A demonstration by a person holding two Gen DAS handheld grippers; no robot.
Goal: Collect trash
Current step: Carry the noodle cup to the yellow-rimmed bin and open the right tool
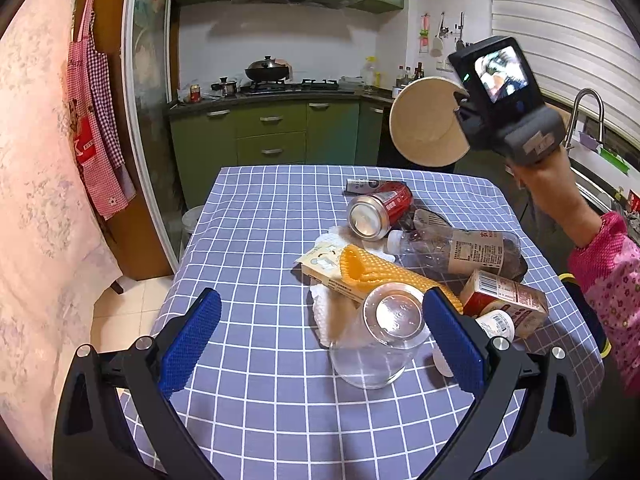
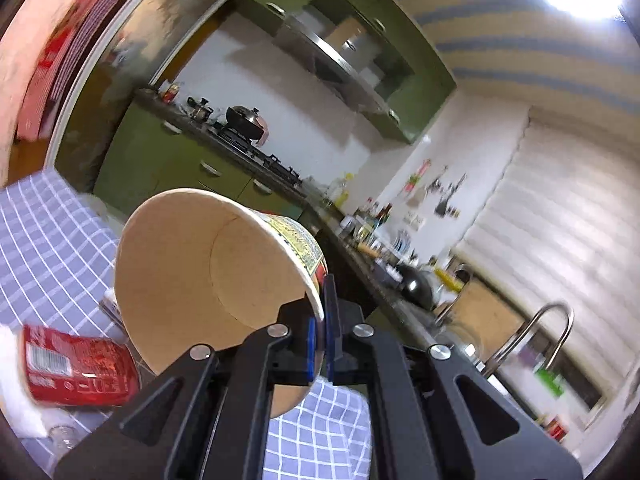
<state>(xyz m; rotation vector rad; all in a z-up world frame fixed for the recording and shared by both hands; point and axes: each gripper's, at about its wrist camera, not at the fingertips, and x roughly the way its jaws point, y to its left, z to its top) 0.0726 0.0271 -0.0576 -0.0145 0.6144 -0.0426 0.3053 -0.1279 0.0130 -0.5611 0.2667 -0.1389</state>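
Paper cup (image 2: 208,276) lifted above the table (image 1: 256,208).
Its rim is pinched by the right gripper (image 2: 320,344); the left gripper (image 1: 320,340) is held wide apart.

Paper noodle cup (image 2: 192,276): tan inside, printed outside, empty, tipped on its side in the air above the table's far edge, rim pinched. Rest of trash piled on the table's right half: red can (image 1: 378,210) on its side, clear bottle (image 1: 456,250) lying flat, yellow foam net (image 1: 384,274), cartons (image 1: 506,298), clear glass jar (image 1: 384,336), crumpled tissue (image 1: 332,316).
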